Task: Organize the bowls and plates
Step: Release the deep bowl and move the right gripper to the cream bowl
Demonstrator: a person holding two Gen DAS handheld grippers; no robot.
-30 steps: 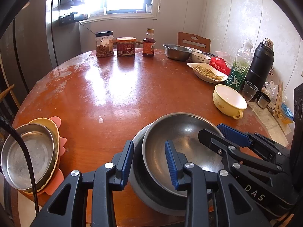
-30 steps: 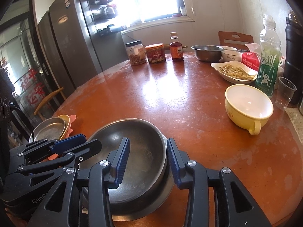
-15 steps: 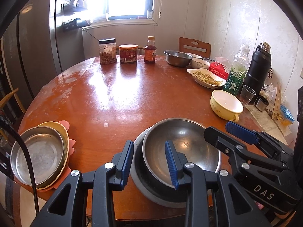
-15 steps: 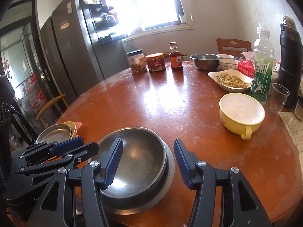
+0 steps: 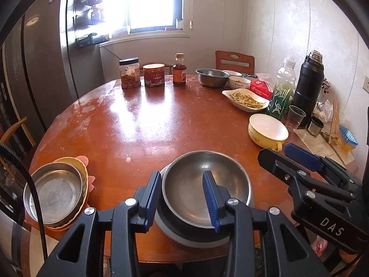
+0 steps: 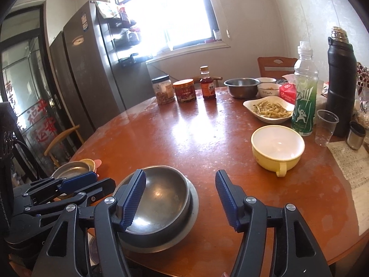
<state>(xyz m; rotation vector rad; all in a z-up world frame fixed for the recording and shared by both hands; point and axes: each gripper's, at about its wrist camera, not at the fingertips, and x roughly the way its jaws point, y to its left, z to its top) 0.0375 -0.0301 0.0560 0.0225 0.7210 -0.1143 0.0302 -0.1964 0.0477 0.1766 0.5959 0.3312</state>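
A steel bowl (image 5: pixel 207 184) (image 6: pixel 159 198) rests nested in a wider grey bowl (image 5: pixel 184 237) (image 6: pixel 193 205) at the table's near edge. My left gripper (image 5: pixel 182 198) hovers above and short of the bowl's left rim. Its jaws are opening slightly and its pads touch nothing. My right gripper (image 6: pixel 180 200) hangs over the stack's right side with its jaws opening wide and only bare table between them. A yellow handled bowl (image 5: pixel 267 130) (image 6: pixel 276 147) stands to the right. A steel plate (image 5: pixel 55 189) (image 6: pixel 71 169) lies in a yellow dish at the left edge.
Along the far side stand two jars (image 5: pixel 153 75), a sauce bottle (image 5: pixel 179 70), a steel bowl (image 5: pixel 212 77) and a white dish of food (image 5: pixel 245 99). A green bottle (image 6: pixel 303 106), black flask (image 6: pixel 341 87) and plastic cup (image 6: pixel 326 127) crowd the right. A fridge (image 6: pixel 92 73) stands left.
Both grippers have drawn back and upward from the stacked bowls, which stay on the table. The right jaws have spread much wider; the left jaws have spread a little.
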